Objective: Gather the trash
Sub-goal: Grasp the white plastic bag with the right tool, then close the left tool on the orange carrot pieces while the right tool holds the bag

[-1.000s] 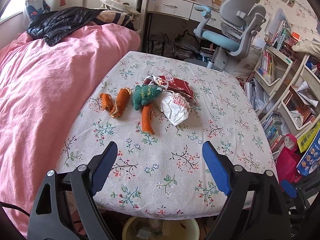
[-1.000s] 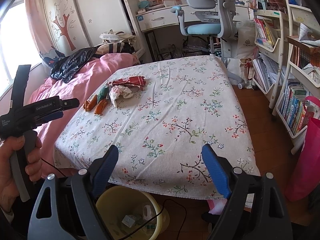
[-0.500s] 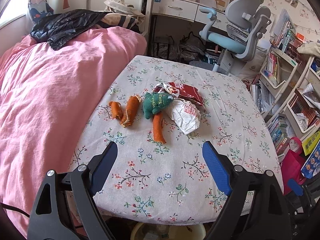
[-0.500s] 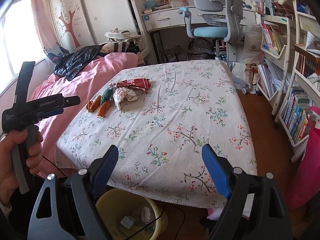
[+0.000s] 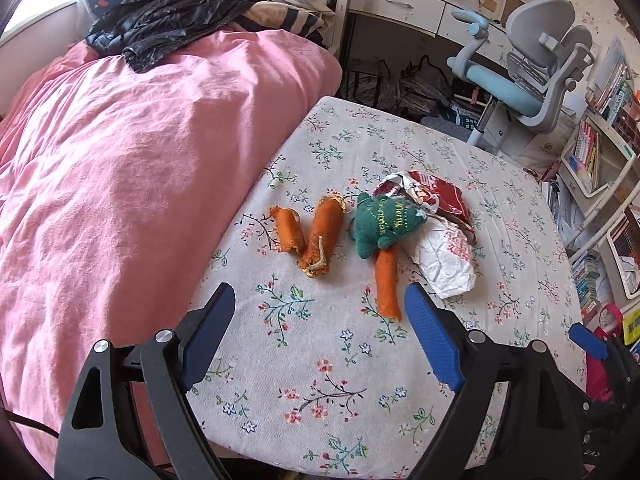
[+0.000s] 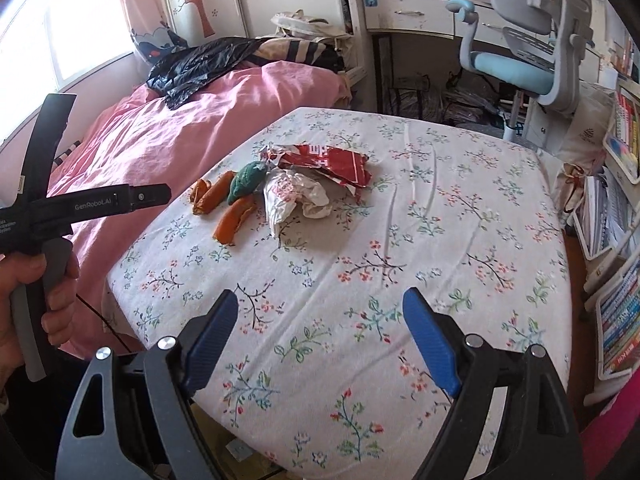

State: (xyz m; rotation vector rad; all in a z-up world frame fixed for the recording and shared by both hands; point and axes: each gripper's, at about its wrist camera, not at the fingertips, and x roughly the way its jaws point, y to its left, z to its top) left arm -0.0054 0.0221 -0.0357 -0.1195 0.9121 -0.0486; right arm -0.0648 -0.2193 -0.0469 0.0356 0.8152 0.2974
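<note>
Your left tongs (image 5: 316, 332) hang released over the near part of the bench (image 5: 400, 392), which wears a pale cloth printed with small flowers; nothing sits between their blue pads. The trash lies in a cluster just ahead: a crumpled white paper wrapper (image 5: 442, 258) beside a torn red foil snack packet (image 5: 444, 198), with three orange peel-like scraps (image 5: 322, 236) and a green felt Christmas-tree ornament (image 5: 380, 224) just left of them, the ornament overlapping one scrap. Your right tongs (image 6: 316, 334) stand farther back over the cloth, their jaws closing slightly on nothing, well apart from the same cluster (image 6: 296, 196). Your left hand (image 6: 24, 300) grips its tool's handle at that view's edge. A pink quilt covers the bed (image 5: 140, 160) alongside the bench.
</note>
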